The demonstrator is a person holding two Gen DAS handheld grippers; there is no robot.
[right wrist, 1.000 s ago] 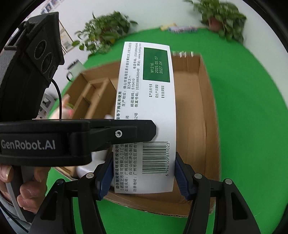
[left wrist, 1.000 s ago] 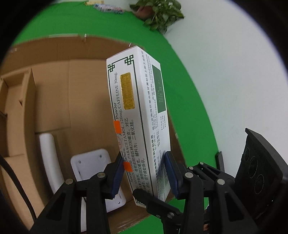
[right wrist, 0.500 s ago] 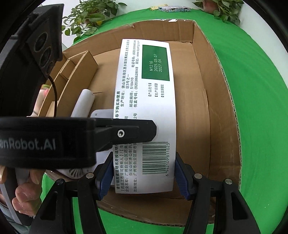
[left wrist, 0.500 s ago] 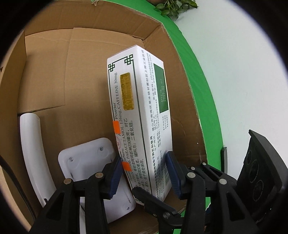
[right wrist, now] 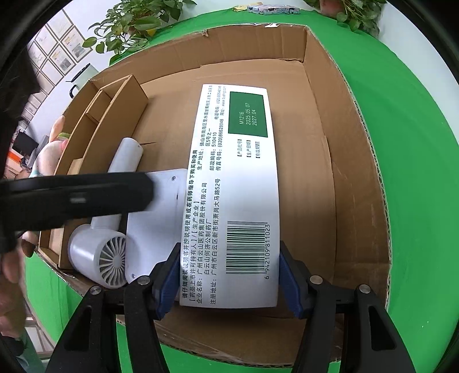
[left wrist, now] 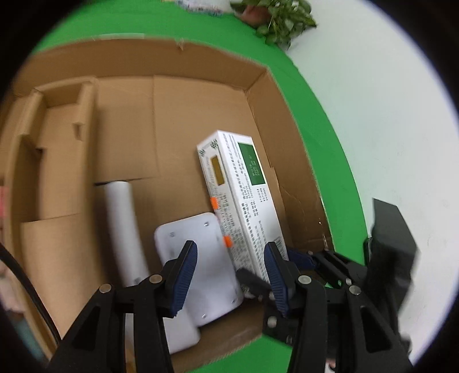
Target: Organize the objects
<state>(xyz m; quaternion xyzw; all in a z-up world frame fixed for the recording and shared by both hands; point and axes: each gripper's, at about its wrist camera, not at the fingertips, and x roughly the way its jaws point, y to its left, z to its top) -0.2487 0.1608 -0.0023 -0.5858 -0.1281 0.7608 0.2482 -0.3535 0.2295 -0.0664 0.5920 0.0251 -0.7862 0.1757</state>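
Observation:
A long white medicine box (right wrist: 238, 186) with a green label and barcode lies inside the open cardboard box (right wrist: 358, 178), beside a white flat device (right wrist: 160, 206). My right gripper (right wrist: 229, 275) is shut on the medicine box's near end. In the left wrist view the medicine box (left wrist: 241, 200) lies in the box's right part. My left gripper (left wrist: 229, 275) is open and empty, pulled back above the white flat device (left wrist: 200, 258). Its arm crosses the right wrist view at the left.
A white hair dryer (right wrist: 100, 252) lies left of the flat device, its handle (left wrist: 123, 226) pointing inward. Cardboard dividers (left wrist: 57, 143) form compartments at the carton's left side. Green cloth (right wrist: 416, 172) surrounds the carton. Potted plants (left wrist: 275, 20) stand at the far edge.
My left gripper has let go of the medicine box, opened and drawn back. The medicine box has come down into the carton, still held by my right gripper.

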